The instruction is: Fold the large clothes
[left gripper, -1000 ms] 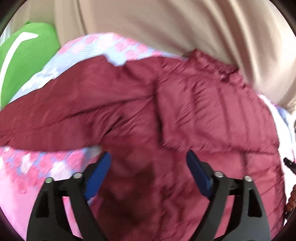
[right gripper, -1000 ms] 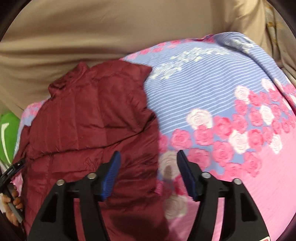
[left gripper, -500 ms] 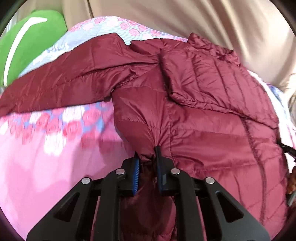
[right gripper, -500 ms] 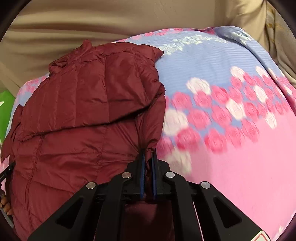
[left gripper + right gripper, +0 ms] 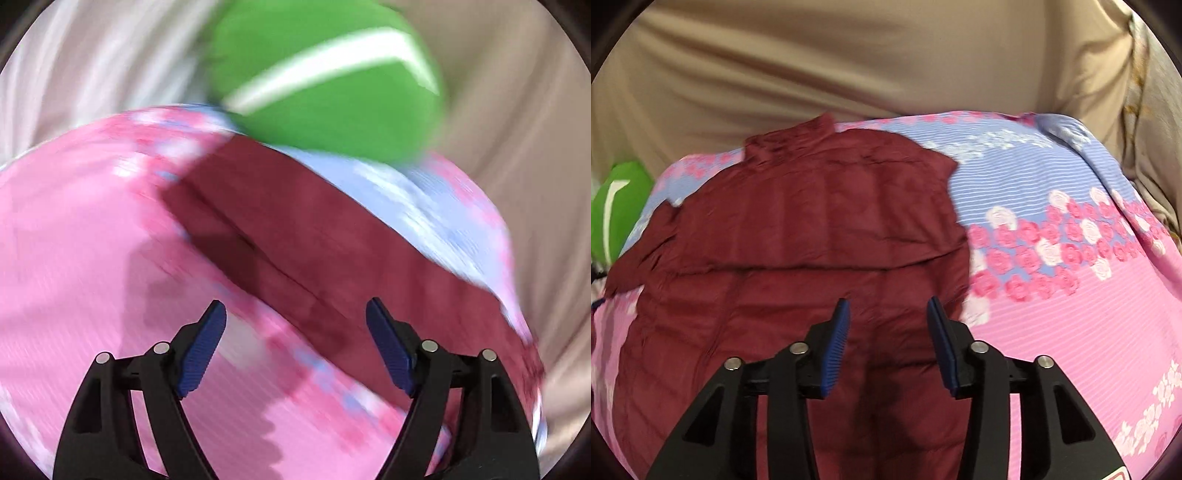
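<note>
A dark red quilted jacket (image 5: pixel 812 236) lies flat on a bed with a pink and blue rose-print sheet (image 5: pixel 1071 325). Its collar points to the far side and one front panel is folded across the body. My right gripper (image 5: pixel 888 343) is open and empty, just above the jacket's near part. In the blurred left wrist view a sleeve of the jacket (image 5: pixel 314 236) stretches across the sheet (image 5: pixel 74 258). My left gripper (image 5: pixel 295 343) is open and empty above the sleeve's near edge.
A green cushion with a white stripe (image 5: pixel 325 81) sits at the bed's far left end, also in the right wrist view (image 5: pixel 617 210). Beige curtains (image 5: pixel 849 66) hang behind the bed. Bare sheet lies to the right of the jacket.
Half a second ago both grippers were shut on the jacket's lower edge. Both have let go and opened. The left gripper has swung left toward the sleeve and green cushion.
</note>
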Tool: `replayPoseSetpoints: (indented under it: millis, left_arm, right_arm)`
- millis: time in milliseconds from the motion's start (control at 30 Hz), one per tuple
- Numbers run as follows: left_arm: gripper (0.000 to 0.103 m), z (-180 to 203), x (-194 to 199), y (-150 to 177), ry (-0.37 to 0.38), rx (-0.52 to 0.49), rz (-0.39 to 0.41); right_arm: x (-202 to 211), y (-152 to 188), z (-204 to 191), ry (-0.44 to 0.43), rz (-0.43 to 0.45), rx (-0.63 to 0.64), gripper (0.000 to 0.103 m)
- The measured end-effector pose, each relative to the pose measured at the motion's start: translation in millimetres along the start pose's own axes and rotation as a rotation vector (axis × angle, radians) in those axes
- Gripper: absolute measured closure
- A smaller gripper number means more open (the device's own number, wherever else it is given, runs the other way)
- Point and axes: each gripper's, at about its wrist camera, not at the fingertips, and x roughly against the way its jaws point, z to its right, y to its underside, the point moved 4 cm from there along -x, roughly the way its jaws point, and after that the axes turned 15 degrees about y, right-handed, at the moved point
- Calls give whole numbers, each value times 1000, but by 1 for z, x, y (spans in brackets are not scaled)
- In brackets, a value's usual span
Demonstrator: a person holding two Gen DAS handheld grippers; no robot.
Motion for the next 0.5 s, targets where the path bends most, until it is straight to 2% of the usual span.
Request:
replayPoseSetpoints:
  millis: [100, 200, 233, 300, 400, 467, 500]
  left_arm:
    - [30, -23, -20, -20, 10, 66, -18]
    - [62, -19, -31, -19, 24, 71, -14]
    - [98, -7, -34, -17, 52, 53, -32]
    - [102, 9, -23, -18, 82, 17, -19]
    - [103, 86, -1, -16, 139, -154, 28]
    - [103, 160, 17, 2, 224, -297, 33]
    - [103, 206, 29, 20, 292, -378, 23]
  right_arm:
    - [8, 15, -13, -4, -3, 21, 55]
    - [16, 26, -20, 28, 0, 38, 55]
    - [18, 29, -22, 38, -1, 38, 55]
    - [18, 32, -22, 35, -17, 34, 55]
    - [21, 36, -24, 30, -21, 29, 55]
    - [24, 38, -27, 25, -19, 26, 54]
    - [24, 38, -29, 20, -18, 23, 54]
